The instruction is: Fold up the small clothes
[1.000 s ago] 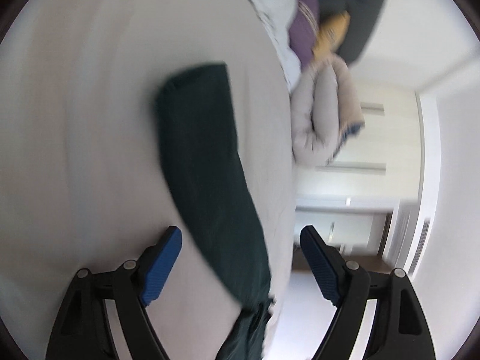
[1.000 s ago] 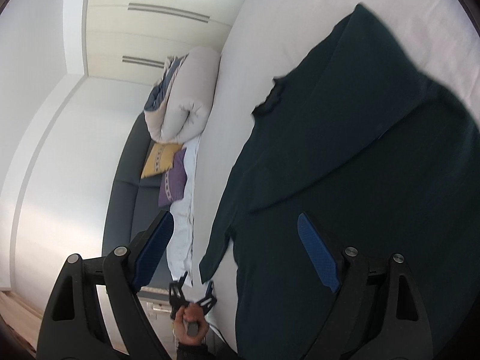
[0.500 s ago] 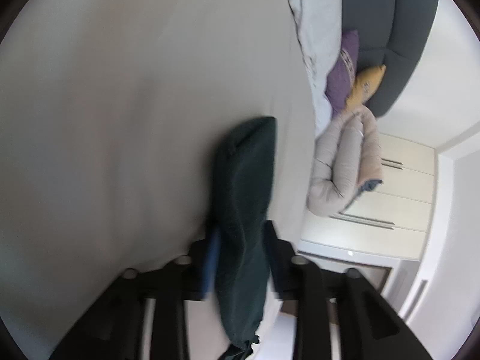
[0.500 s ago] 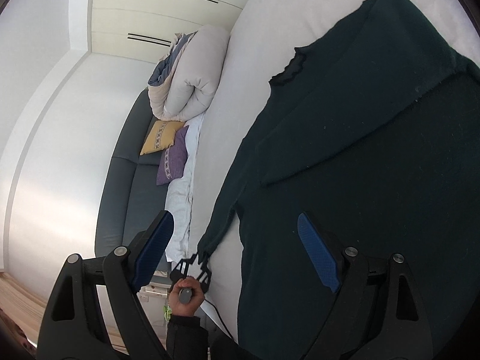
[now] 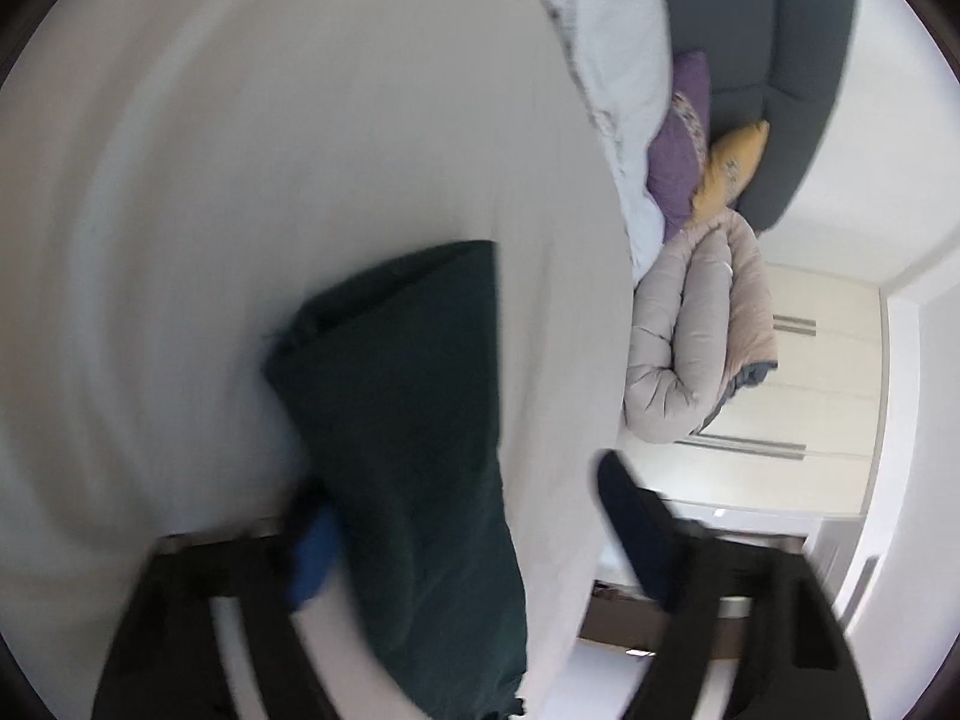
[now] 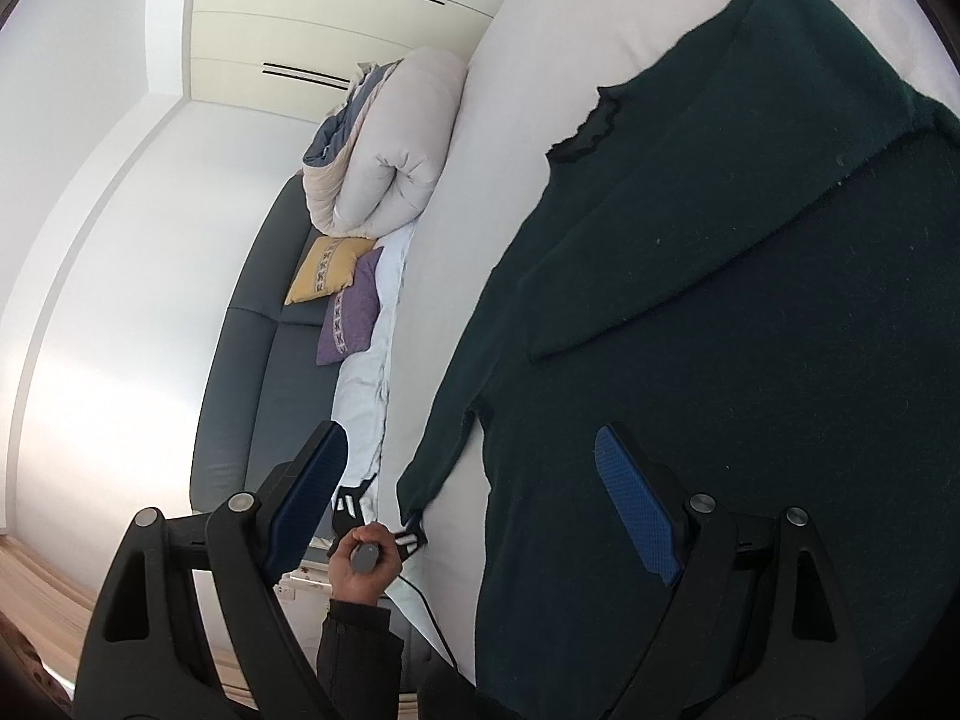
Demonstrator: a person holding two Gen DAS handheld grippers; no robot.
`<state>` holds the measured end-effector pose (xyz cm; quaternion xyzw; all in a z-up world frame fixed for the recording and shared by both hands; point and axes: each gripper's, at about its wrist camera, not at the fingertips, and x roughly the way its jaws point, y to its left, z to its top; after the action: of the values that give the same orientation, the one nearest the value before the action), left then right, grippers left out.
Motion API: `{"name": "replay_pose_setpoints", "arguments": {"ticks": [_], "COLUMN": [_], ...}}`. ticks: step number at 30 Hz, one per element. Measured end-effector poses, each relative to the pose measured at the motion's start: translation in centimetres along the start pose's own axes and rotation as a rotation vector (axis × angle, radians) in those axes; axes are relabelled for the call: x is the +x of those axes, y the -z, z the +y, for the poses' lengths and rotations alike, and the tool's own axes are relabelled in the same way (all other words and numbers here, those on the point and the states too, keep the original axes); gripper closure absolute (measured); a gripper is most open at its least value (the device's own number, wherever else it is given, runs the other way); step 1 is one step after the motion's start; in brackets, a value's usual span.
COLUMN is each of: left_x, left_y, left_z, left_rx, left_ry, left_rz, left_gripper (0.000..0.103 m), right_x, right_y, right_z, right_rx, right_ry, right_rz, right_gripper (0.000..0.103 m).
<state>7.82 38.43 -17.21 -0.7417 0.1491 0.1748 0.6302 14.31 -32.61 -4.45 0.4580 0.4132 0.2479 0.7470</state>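
A dark green sweater point(image 6: 720, 324) lies spread on the white bed point(image 6: 480, 150), one sleeve folded across its body. Its other sleeve point(image 5: 408, 420) runs between the fingers of my left gripper point(image 5: 474, 534), which is open around it in a blurred view. The left gripper also shows in the right wrist view point(image 6: 384, 516), at the sleeve's cuff near the bed edge, held by a hand. My right gripper point(image 6: 474, 498) is open and empty above the sweater's lower body.
A rolled beige duvet point(image 6: 384, 156) lies at the bed's far end. A yellow cushion point(image 6: 324, 270) and a purple cushion point(image 6: 351, 312) rest on a dark grey sofa point(image 6: 252, 372). Cream wardrobe doors point(image 6: 336, 18) stand behind.
My left gripper closed on the sleeve half a second ago and now stands open again. The right gripper drifted slightly closer over the sweater.
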Motion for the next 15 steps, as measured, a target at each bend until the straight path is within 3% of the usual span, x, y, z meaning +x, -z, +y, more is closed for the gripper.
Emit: {"name": "replay_pose_setpoints", "arguments": {"ticks": [1, 3, 5, 10, 14, 15], "left_x": [0.4, 0.9, 0.6, -0.3, 0.8, 1.3], "left_y": [-0.3, -0.8, -0.9, 1.6, 8.7, 12.5], "left_z": [0.4, 1.9, 2.2, -3.3, -11.4, -13.7], "left_rx": [-0.018, -0.081, -0.081, 0.190, 0.578, 0.750], "left_ry": [0.010, 0.028, 0.035, 0.001, -0.004, -0.019], "left_rz": [0.013, 0.056, 0.052, 0.025, 0.081, 0.106], "left_gripper": [0.068, 0.094, 0.095, 0.096, 0.096, 0.096], "right_x": [0.0, 0.0, -0.1, -0.2, -0.5, -0.6], "right_y": [0.2, 0.2, 0.3, -0.1, -0.7, -1.0], "right_z": [-0.1, -0.3, -0.3, -0.8, -1.5, -1.8], "right_rx": [0.003, 0.005, -0.002, 0.002, 0.011, 0.015], "right_ry": [0.004, 0.003, 0.004, 0.020, 0.021, 0.023], "right_rz": [0.000, 0.002, 0.002, -0.003, -0.018, -0.021], "right_gripper": [0.017, 0.017, 0.017, 0.017, 0.017, 0.017]}}
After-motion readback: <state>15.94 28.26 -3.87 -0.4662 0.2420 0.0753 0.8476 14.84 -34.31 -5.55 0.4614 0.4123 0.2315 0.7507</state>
